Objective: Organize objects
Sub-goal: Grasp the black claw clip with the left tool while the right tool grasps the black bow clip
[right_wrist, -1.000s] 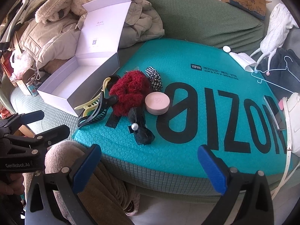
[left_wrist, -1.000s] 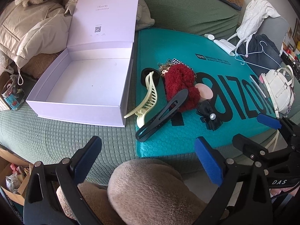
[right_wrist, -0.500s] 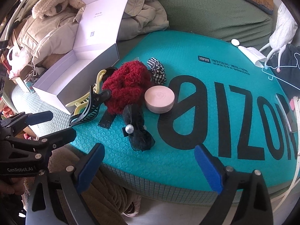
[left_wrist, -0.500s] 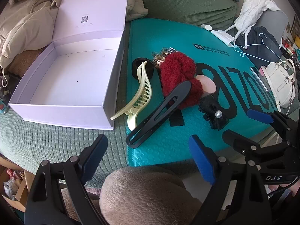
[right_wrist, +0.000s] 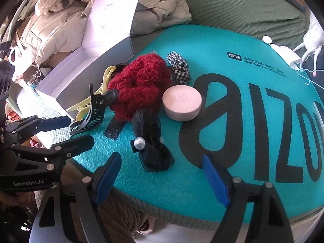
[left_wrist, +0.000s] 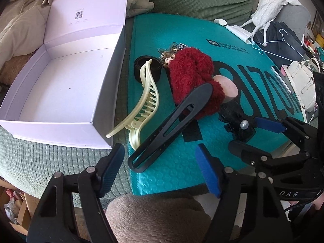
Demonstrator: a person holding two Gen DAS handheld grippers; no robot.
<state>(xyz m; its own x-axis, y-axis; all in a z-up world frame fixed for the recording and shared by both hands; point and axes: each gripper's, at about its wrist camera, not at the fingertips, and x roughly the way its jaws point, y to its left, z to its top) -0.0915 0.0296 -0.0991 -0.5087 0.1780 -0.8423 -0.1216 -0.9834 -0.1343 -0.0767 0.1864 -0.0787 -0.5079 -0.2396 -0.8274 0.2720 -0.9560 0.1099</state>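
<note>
Left gripper spread wide, empty, hovering just short of the black hair clip at frame centre. Right gripper also wide apart, holding nothing, near the black pearl bow. Lavender box sits open, upper left. Risk, imo: clip leans on the red scrunchie & touches the cream claw clip, so a grab may drag both w/ it.

left gripper: jaws spread wide, nothing between them | right gripper: same, wide apart and holding nothing | the two sit close side by side, both angled forward
</note>
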